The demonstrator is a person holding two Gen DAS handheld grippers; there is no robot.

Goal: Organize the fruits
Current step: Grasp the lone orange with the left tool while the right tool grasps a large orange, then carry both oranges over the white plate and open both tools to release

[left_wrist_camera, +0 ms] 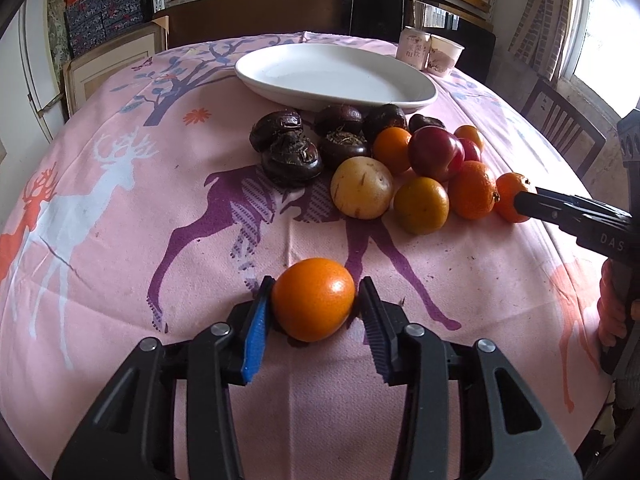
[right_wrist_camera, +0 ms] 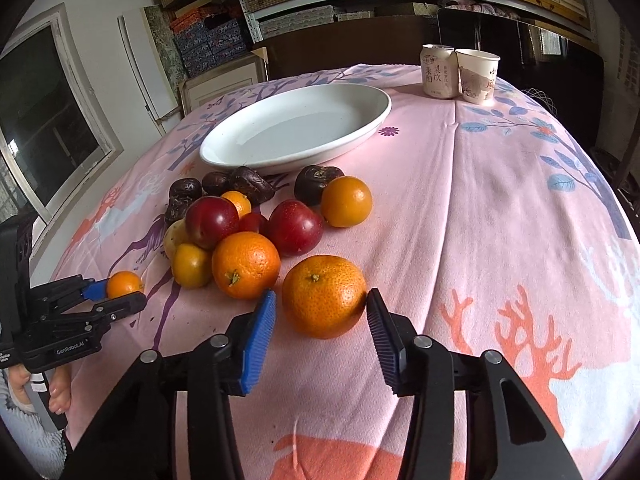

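Two claws at work, each straddling one orange fruit on the pink deer-print cloth (right_wrist_camera: 500, 200) that covers the surface.

Left claw (left_wrist_camera: 316, 300): jaws set either side of a smooth orange (left_wrist_camera: 313, 298) resting on the cloth well in front of the plate (left_wrist_camera: 336, 76). Blue pad looks to touch the fruit's left side; a thin gap shows at the other pad. Not clamped.

Right claw (right_wrist_camera: 322, 306): jaws wide around a tangerine (right_wrist_camera: 324, 296), stem up, on the cloth in front of the plate and at the near edge of the pile. Dark pad at the rind; blue pad stands clear.

Fruit pile (right_wrist_camera: 256, 224) sits just in front of the plate: dark water chestnuts (left_wrist_camera: 292, 156) nearest its rim, then red plums (right_wrist_camera: 294, 226), oranges, and one pale yellow fruit (left_wrist_camera: 362, 188).

Plate is white, oval, holds nothing.

Behind the plate, at the far edge: can (right_wrist_camera: 438, 72) and paper cup (right_wrist_camera: 478, 76), touching.
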